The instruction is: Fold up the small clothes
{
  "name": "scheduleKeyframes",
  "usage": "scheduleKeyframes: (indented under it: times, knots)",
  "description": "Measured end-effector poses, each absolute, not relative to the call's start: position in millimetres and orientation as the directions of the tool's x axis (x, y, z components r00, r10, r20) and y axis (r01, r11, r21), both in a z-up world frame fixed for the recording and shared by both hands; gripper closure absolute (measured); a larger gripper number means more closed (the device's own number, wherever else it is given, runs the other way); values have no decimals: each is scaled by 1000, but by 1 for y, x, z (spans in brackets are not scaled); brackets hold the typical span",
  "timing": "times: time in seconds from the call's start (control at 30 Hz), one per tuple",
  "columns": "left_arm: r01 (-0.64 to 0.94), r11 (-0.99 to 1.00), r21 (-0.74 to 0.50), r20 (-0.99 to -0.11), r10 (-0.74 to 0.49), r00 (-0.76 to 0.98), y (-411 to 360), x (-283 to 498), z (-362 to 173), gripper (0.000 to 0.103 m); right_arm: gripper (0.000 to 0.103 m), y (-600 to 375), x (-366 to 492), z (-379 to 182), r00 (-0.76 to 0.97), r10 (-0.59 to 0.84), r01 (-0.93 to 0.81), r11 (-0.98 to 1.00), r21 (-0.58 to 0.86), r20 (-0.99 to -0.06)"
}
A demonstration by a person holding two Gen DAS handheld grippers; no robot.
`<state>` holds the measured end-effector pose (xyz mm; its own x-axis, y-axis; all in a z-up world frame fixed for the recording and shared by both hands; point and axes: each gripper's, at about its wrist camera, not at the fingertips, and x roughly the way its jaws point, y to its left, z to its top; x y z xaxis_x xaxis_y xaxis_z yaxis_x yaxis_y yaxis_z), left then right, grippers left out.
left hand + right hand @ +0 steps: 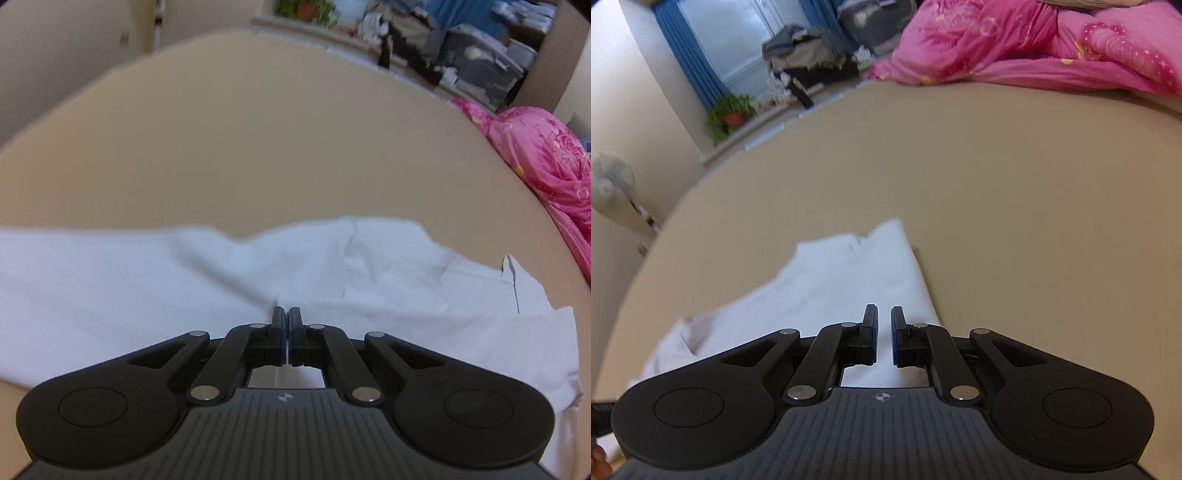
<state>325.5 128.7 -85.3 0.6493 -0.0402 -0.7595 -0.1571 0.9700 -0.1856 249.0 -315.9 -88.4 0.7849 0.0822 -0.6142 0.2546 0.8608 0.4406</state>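
Note:
A white garment [258,280] lies spread and wrinkled across the near part of a tan bed surface [258,140]. My left gripper [287,314] hovers over its middle with its jaws almost touching; I see no cloth pinched between them. In the right wrist view the same white garment [827,288] runs from the centre toward the lower left. My right gripper [884,314] is over its right part, jaws a narrow gap apart, with white cloth showing through the gap.
A crumpled pink quilt [546,166] lies at the right edge of the bed, also across the top of the right wrist view [1034,44]. Beyond the far edge are piled clothes and boxes [461,62], a potted plant [731,114] and a fan [609,184].

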Motion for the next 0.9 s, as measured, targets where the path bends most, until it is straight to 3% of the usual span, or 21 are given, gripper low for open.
scheduleKeyframes:
  times: [0.07, 0.13, 0.17, 0.23, 0.33, 0.4, 0.47, 0.53, 0.63, 0.67, 0.77, 0.9]
  knots:
    - [-160, 969, -189, -733, -31, 679, 129, 324, -77, 103, 94, -320, 256, -97, 759, 101, 270, 850, 452, -643]
    - [-168, 972, -162, -741, -7, 671, 127, 326, -77, 102, 93, -327, 270, -121, 636, 97, 350, 848, 398, -766]
    - [-183, 976, -121, -755, 30, 655, 125, 325, -77, 102, 97, -333, 270, -129, 606, 102, 369, 843, 392, -789]
    - [-190, 979, -72, -747, 74, 661, 121, 320, -72, 101, 103, -333, 269, -124, 625, 85, 376, 838, 395, -776]
    - [-140, 984, -112, -723, 16, 690, 111, 309, -57, 97, 97, -319, 264, -103, 691, 10, 321, 892, 318, -723]
    - [-92, 986, -140, -730, -40, 682, 101, 304, -57, 94, 95, -318, 266, -103, 694, 33, 309, 889, 339, -719]
    - [-62, 986, -152, -768, -78, 636, 93, 305, -70, 89, 93, -324, 273, -120, 622, 58, 354, 869, 347, -781]
    - [-60, 993, -105, -844, -57, 533, 87, 313, -93, 85, 99, -329, 273, -125, 618, 57, 378, 853, 359, -784]
    - [-65, 992, -104, -837, -52, 545, 85, 312, -93, 85, 88, -321, 270, -104, 697, 16, 309, 896, 320, -717]
    - [-68, 991, -118, -827, -61, 560, 86, 310, -89, 84, 79, -319, 271, -100, 712, 11, 289, 907, 307, -702]
    - [-60, 989, -132, -818, -75, 570, 86, 307, -90, 83, 62, -334, 278, -115, 652, 94, 313, 870, 380, -752]
    - [-46, 995, -87, -844, -49, 534, 80, 314, -89, 80, 63, -329, 283, -113, 643, 82, 284, 898, 336, -761]
